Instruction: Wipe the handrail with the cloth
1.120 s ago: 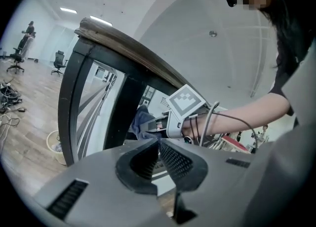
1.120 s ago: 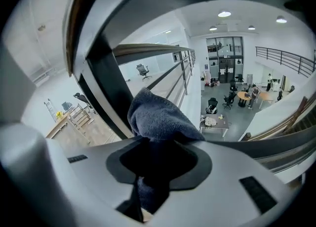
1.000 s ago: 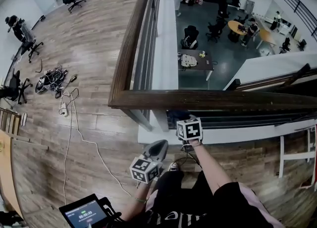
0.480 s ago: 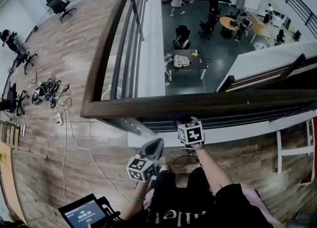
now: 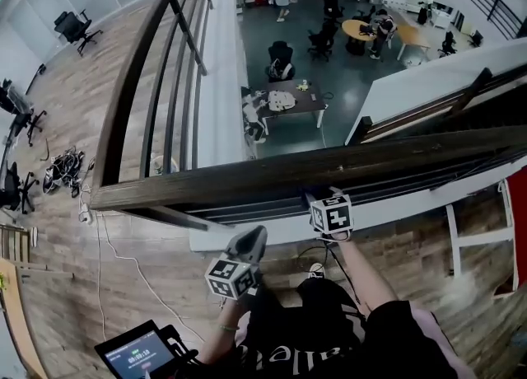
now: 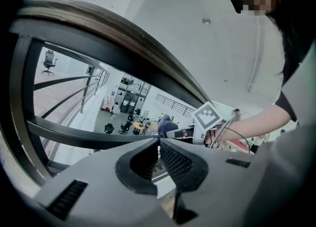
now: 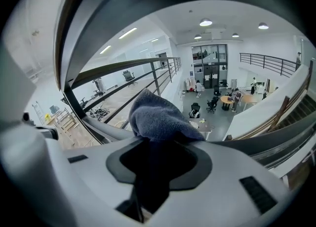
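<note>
Fig. notes, head view + both gripper views.
- R gripper (image 5: 324,204): jaws clamped on cloth (image 7: 158,116); cloth bunched out past tips.
- L gripper (image 5: 245,250): jaws together, nothing btwn.
- Handrail (image 5: 362,163): long axis runs left-right across my view, corner at left end. Lies just fwd of and above R tips.
- R nearer rail; L hangs lower, back twd body.
- Cloth-rail contact: can't tell.
- My read: raise cloth onto rail top, then sweep along axis.
</note>
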`<state>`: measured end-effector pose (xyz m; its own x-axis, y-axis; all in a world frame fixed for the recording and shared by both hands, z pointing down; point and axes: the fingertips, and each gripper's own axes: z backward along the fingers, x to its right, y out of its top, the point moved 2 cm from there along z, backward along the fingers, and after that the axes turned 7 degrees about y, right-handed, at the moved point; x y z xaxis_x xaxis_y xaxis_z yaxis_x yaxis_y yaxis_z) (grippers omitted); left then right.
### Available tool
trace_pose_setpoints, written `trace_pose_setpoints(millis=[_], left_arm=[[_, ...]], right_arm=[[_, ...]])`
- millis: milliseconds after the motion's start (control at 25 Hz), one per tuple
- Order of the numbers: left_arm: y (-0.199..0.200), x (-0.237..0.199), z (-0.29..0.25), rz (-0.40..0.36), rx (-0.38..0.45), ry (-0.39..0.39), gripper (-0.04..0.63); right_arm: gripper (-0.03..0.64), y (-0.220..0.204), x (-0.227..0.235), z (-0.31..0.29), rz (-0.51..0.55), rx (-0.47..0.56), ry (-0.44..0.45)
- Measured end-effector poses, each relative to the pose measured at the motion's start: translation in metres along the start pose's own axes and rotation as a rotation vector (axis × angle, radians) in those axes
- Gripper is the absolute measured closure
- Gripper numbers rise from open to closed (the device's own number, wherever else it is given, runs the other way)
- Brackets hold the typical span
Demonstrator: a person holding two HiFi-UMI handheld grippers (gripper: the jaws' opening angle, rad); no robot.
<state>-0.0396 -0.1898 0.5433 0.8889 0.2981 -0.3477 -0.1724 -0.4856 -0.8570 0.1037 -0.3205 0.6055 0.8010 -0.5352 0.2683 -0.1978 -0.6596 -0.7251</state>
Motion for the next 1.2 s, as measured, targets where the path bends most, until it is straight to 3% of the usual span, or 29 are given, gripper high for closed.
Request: trace_pose_setpoints(millis=[120,240,640,880,1200], left_arm=[[-0.018,0.043,-0.035,-0.003,-0.005,0.0,0.594],[-0.022,0.062,-0.05,0.003,-0.006,-0.011,0.594],[-0.001,0.093,-0.069,0.002,-0.038,-0.038,0.594],[-0.001,0.097,-0.069,-0.006,-0.054,-0.05,0.594],[-0.021,0.103,-0.073,0.006,-0.058,0.003,0.594]], right_arm=[[0.508,-0.017,0.073,0.03,-0.005,0.013,-0.024],[0.508,-0.019,0.118,0.051,-0.016,0.021,-0.057],[0.508,0.003,0.203,0.113,-0.03,0.048,-0.119],[0.508,0.001,0.263,0.149,-0.08,0.066,-0.21],[0.508,-0.024,0.356,0.185,-0.174,0.103,-0.318]])
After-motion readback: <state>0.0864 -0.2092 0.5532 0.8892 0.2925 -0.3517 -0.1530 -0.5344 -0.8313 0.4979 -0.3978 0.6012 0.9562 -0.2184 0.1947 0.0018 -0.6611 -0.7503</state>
